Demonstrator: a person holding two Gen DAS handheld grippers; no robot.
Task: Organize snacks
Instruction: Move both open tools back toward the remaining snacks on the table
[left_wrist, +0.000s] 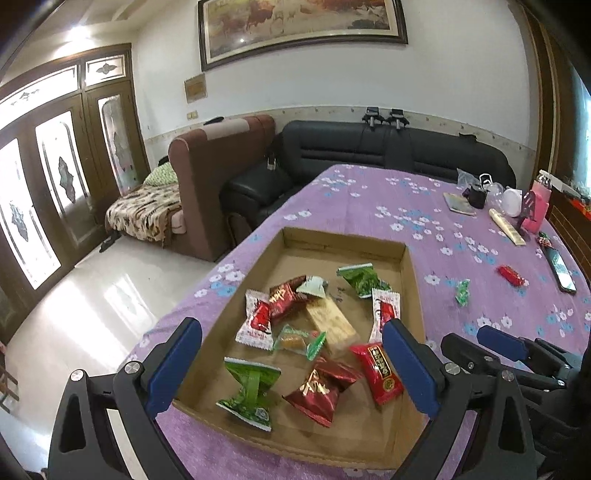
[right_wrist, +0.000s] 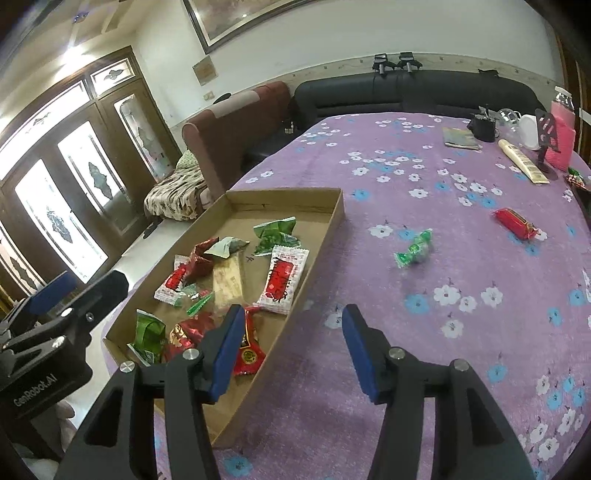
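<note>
A shallow cardboard tray (left_wrist: 410, 266) (right_wrist: 325, 229) lies on the purple flowered tablecloth and holds several wrapped snacks in red, green and white. My left gripper (left_wrist: 291, 354) is open and empty, hovering over the tray's near end. My right gripper (right_wrist: 288, 347) is open and empty, above the tray's right rim and the cloth beside it. A small green candy (right_wrist: 413, 251) (left_wrist: 461, 291) and a red wrapped snack (right_wrist: 515, 223) (left_wrist: 511, 275) lie loose on the cloth to the right of the tray.
At the table's far right stand a pink bottle (right_wrist: 563, 136), a black phone stand (right_wrist: 546, 140), a white object (right_wrist: 530, 131), a black cup (right_wrist: 484, 127), a booklet (right_wrist: 460, 138) and a long cream packet (right_wrist: 522, 160). A phone (left_wrist: 561, 267) lies near the right edge. Sofas stand behind the table.
</note>
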